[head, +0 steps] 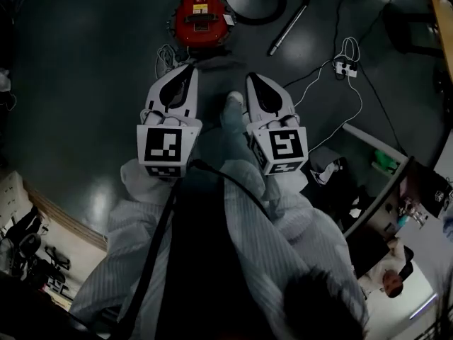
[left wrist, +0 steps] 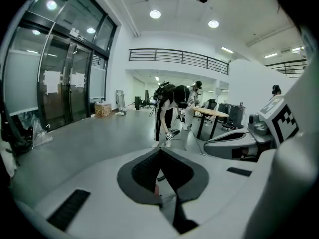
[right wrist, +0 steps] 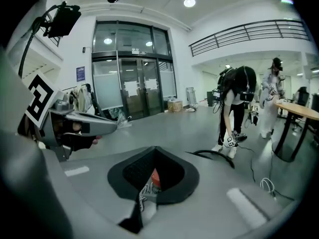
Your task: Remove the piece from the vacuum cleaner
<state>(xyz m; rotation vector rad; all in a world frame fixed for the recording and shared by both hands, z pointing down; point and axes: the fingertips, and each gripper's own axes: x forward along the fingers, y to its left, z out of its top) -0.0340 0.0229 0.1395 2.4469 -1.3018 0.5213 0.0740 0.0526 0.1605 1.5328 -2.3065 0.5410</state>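
The red vacuum cleaner stands on the dark floor ahead of me, with its black hose looped behind it and a metal wand lying to its right. My left gripper hangs above the floor just short of the vacuum, jaws shut and empty. My right gripper is beside it, also shut and empty. In the right gripper view a bit of the red vacuum cleaner shows through the gap behind the closed jaws. Neither gripper touches the vacuum.
A coiled white cable lies left of the vacuum. A power strip with cords sits to the right. My shoe is between the grippers. A table edge and clutter are at right; another person bends over farther off.
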